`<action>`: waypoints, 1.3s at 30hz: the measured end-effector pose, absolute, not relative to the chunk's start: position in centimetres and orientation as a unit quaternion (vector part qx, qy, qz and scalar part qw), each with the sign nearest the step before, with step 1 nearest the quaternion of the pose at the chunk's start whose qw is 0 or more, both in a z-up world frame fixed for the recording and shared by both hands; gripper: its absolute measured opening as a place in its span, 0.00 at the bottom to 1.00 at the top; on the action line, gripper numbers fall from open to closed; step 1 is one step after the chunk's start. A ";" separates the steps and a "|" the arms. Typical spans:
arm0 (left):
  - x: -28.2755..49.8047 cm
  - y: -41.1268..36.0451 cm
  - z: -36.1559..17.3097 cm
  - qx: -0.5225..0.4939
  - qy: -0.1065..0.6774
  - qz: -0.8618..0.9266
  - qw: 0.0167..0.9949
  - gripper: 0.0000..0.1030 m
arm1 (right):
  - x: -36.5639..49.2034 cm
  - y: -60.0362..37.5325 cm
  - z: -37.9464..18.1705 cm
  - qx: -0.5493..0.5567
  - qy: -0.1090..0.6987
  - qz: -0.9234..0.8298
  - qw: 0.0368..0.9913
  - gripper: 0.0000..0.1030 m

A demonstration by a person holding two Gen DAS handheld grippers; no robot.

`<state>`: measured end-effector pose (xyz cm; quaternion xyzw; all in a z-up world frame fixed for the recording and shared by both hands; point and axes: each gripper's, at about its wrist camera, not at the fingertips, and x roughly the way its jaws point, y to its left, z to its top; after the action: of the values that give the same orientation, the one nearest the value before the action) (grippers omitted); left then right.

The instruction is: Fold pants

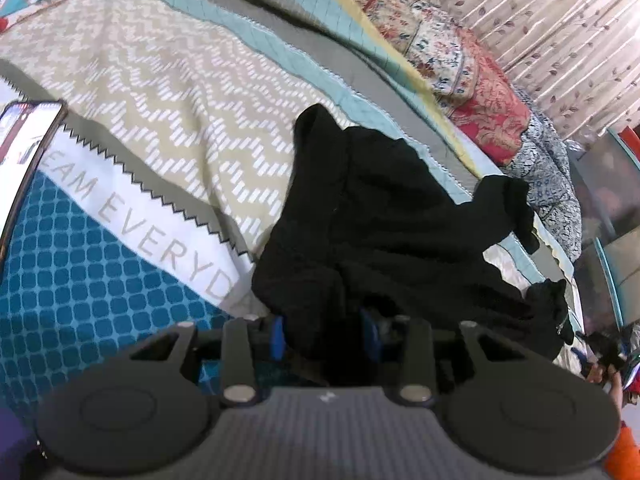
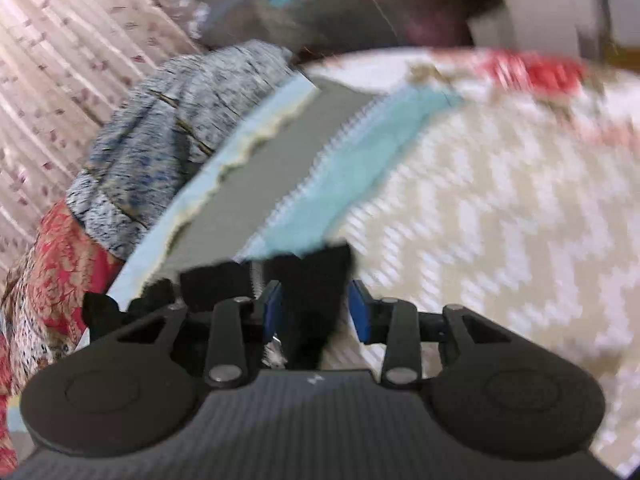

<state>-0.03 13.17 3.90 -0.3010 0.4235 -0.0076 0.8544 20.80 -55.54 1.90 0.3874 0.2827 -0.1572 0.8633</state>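
Note:
The black pants (image 1: pixel 380 208) lie bunched on the patterned bedspread (image 1: pixel 160 100), with one end rising toward me. My left gripper (image 1: pixel 323 332) is shut on that end, and black cloth fills the space between its blue pads (image 1: pixel 277 336). In the right wrist view, another part of the black pants (image 2: pixel 312 280) hangs between the pads of my right gripper (image 2: pixel 318 308). The cloth lies against the left pad (image 2: pixel 273 308), while pale bedspread shows between it and the right pad, so the jaws stand apart. This view is blurred.
A phone (image 1: pixel 24 140) lies on the bed at the far left. Floral quilts (image 1: pixel 480 92) are heaped along the bed's far edge before a leaf-print curtain (image 1: pixel 560 20). A hand (image 1: pixel 600 372) shows at the lower right. The quilts (image 2: pixel 160 140) also fill the left of the right wrist view.

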 end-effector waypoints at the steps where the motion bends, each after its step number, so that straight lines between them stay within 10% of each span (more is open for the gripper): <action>1: -0.1 13.2 3.8 -0.304 0.426 -0.004 0.852 0.34 | 21.2 -55.3 1.5 0.392 0.285 -0.158 0.860 0.39; 5: -0.5 13.5 4.2 -0.308 0.425 0.003 0.851 0.34 | 23.3 -53.8 0.7 0.372 0.288 -0.154 0.869 0.40; 7: -0.4 13.5 4.9 -0.301 0.419 0.003 0.857 0.33 | 23.8 -52.8 0.9 0.341 0.297 -0.158 0.878 0.14; 19: -1.8 18.0 10.3 -0.324 0.411 -0.026 0.852 0.31 | 9.6 -55.1 9.4 0.356 0.201 -0.171 0.897 0.13; 29: -2.7 19.5 6.7 -0.271 0.482 -0.015 0.833 0.34 | -3.9 -53.0 3.0 0.403 0.251 -0.268 0.838 0.13; 32: -2.4 18.1 5.0 -0.223 0.504 0.001 0.834 0.45 | -5.0 -53.3 2.1 0.411 0.262 -0.305 0.818 0.23; 34: -2.9 18.1 5.1 -0.215 0.498 -0.007 0.840 0.46 | -6.0 -53.4 3.4 0.377 0.240 -0.361 0.819 0.54; 39: -3.8 19.8 7.5 -0.250 0.444 -0.033 0.860 0.48 | -6.4 -53.5 7.7 0.314 0.191 -0.371 0.853 0.55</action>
<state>-3.77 19.81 7.53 -0.2500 0.4442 -0.0334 0.8597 -6.44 -53.48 7.70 0.3144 0.1909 -0.3707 0.8528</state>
